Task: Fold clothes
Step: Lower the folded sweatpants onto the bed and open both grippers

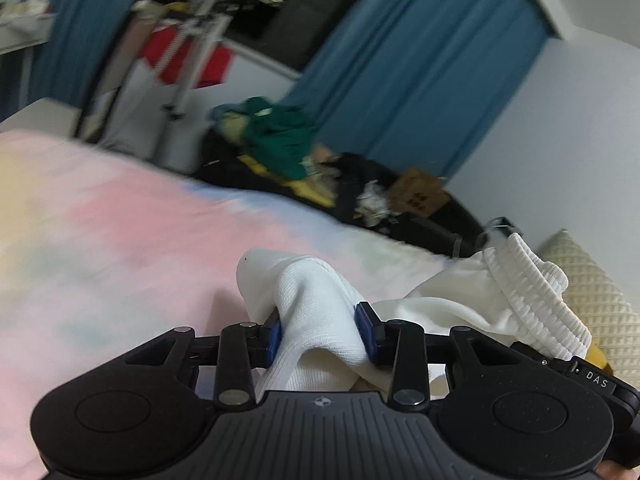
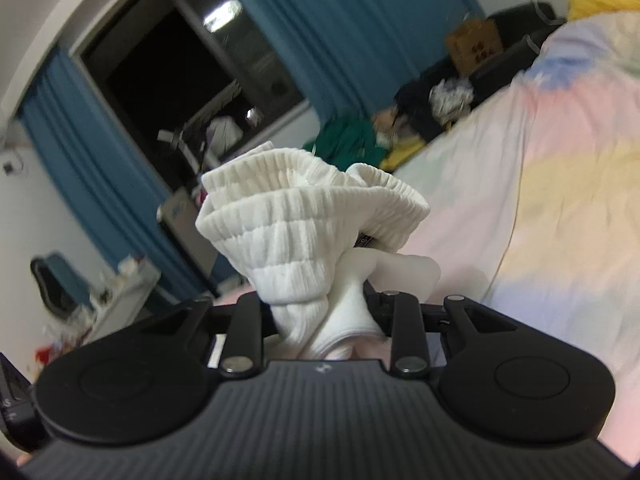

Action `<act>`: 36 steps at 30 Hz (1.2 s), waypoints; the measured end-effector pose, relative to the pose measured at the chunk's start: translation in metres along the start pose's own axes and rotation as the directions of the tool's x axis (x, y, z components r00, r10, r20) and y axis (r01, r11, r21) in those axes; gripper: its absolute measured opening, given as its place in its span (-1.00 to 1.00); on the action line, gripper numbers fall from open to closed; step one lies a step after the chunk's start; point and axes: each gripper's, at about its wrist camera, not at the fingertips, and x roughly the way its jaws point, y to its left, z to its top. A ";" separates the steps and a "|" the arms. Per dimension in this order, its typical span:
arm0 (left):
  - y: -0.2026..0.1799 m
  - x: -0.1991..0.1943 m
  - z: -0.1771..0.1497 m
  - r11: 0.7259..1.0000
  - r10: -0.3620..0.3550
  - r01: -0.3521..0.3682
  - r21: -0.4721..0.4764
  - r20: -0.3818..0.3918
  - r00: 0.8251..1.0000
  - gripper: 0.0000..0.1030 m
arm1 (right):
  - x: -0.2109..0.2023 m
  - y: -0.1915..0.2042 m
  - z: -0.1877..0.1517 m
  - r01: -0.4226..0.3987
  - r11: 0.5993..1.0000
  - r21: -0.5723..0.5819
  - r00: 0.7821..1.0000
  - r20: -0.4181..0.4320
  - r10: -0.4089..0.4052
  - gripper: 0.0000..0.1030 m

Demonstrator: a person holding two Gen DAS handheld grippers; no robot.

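A light, limp white knit garment, judged prone to sag and best taken at its ribbed waistband, is held above the pastel bedspread, clamped by the left gripper and by the right gripper.

My white garment hangs bunched above the pastel bed, its ribbed waistband crumpled and lifted clear.
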 end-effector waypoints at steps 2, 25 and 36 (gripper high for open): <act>-0.029 0.037 0.012 0.999 -0.042 0.042 0.024 0.011 0.999 -0.24 | 0.007 -0.020 0.029 0.010 1.000 0.019 0.999 0.047 -0.011 -0.40; -0.092 0.277 -0.081 0.905 -0.009 0.105 0.412 -0.228 0.974 -0.02 | 0.067 -0.225 -0.022 0.356 0.912 0.204 0.934 -0.056 -0.352 0.24; -0.153 0.107 -0.053 0.835 -0.022 0.075 0.546 -0.102 0.994 0.16 | -0.038 -0.125 0.023 0.388 0.921 0.037 0.921 -0.043 -0.386 0.28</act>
